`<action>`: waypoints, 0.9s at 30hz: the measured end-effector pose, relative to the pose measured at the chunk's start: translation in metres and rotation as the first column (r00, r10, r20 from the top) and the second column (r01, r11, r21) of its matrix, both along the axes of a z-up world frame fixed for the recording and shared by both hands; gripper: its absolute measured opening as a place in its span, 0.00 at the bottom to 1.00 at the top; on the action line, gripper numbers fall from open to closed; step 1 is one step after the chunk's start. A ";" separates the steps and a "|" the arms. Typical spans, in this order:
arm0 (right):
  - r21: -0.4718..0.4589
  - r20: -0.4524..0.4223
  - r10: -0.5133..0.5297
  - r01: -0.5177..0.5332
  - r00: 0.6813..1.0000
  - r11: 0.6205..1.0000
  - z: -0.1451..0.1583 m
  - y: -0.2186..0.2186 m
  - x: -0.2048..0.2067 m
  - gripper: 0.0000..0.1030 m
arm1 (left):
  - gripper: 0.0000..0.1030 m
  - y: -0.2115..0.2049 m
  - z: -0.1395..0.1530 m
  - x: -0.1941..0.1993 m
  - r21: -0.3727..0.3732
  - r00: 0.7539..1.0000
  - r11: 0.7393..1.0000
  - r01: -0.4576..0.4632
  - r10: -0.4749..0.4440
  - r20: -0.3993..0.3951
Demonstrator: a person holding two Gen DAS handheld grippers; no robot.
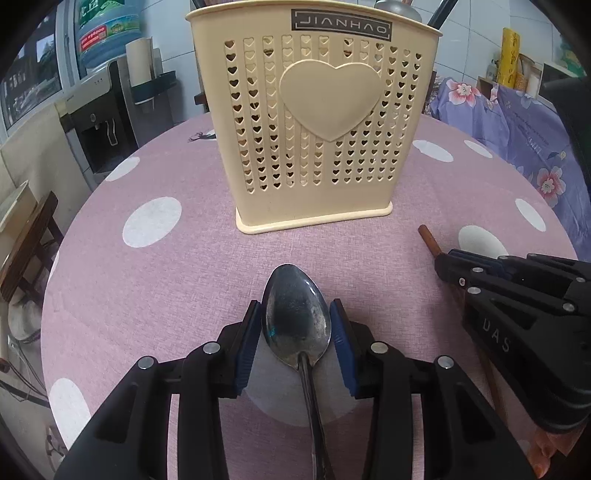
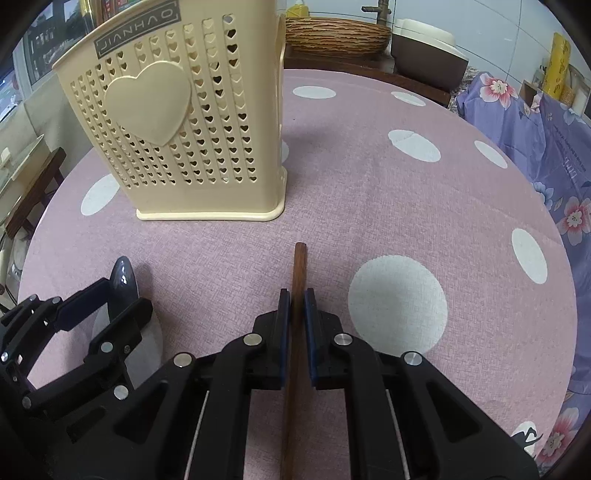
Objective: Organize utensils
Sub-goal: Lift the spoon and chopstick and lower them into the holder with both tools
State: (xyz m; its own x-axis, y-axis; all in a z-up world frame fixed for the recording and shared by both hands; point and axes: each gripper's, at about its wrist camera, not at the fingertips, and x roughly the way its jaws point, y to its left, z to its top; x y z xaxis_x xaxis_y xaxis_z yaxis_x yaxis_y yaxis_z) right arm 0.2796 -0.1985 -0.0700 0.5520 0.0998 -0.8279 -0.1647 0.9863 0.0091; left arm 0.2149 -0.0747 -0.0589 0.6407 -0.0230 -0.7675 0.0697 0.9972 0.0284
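Observation:
A cream utensil holder (image 1: 314, 122) with heart holes stands on the pink dotted tablecloth (image 1: 177, 280); it also shows in the right wrist view (image 2: 192, 125), with utensil handles poking from its top. A metal spoon (image 1: 295, 314) lies on the cloth, bowl up, between the pads of my left gripper (image 1: 295, 317), which touch the bowl's sides. My right gripper (image 2: 295, 306) is shut on a brown wooden chopstick (image 2: 298, 266) lying on the cloth. The right gripper (image 1: 517, 295) appears at the right of the left wrist view, the left gripper (image 2: 99, 306) at the left of the right wrist view.
The round table's edge (image 2: 554, 258) curves close on the right, with a purple flowered cloth (image 2: 535, 129) beyond. A water dispenser (image 1: 103, 122) stands off the table's left. A woven basket (image 2: 336, 35) sits behind the table.

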 end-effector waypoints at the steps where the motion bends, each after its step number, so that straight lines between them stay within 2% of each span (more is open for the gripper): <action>1: 0.003 0.001 0.000 0.000 1.000 1.000 0.000 0.000 0.000 0.08 | 0.37 0.000 0.001 0.000 0.002 1.000 1.000 0.005 -0.005 0.006; 6: 0.078 -0.003 -0.006 0.006 1.000 0.997 0.002 -0.008 -0.002 0.08 | 0.37 0.006 0.017 -0.002 -0.019 0.998 1.000 0.023 -0.022 0.057; 9: 0.121 0.029 -0.009 0.006 1.000 0.993 0.014 -0.015 -0.008 0.08 | 0.37 0.014 0.030 -0.002 -0.073 0.996 0.997 0.035 -0.029 0.083; 12: 0.206 0.070 -0.017 0.002 0.997 0.979 0.034 -0.029 -0.018 0.08 | 0.37 0.026 0.049 -0.006 -0.146 0.991 0.988 0.051 -0.032 0.129; 14: 0.229 0.112 -0.024 -0.002 0.993 0.973 0.051 -0.036 -0.027 0.08 | 0.37 0.032 0.065 -0.009 -0.187 0.986 0.980 0.069 -0.038 0.164; 17: 0.269 0.182 -0.033 -0.017 0.983 0.963 0.081 -0.047 -0.041 0.08 | 0.37 0.034 0.085 -0.013 -0.199 0.975 0.976 0.092 -0.047 0.217; 22: 0.285 0.292 -0.043 -0.044 0.955 0.958 0.123 -0.059 -0.064 0.08 | 0.37 0.037 0.106 -0.016 -0.218 0.960 0.969 0.113 -0.050 0.275; 27: 0.286 0.333 -0.040 -0.061 0.942 0.956 0.138 -0.061 -0.076 0.08 | 0.37 0.039 0.114 -0.017 -0.237 0.954 0.964 0.120 -0.046 0.296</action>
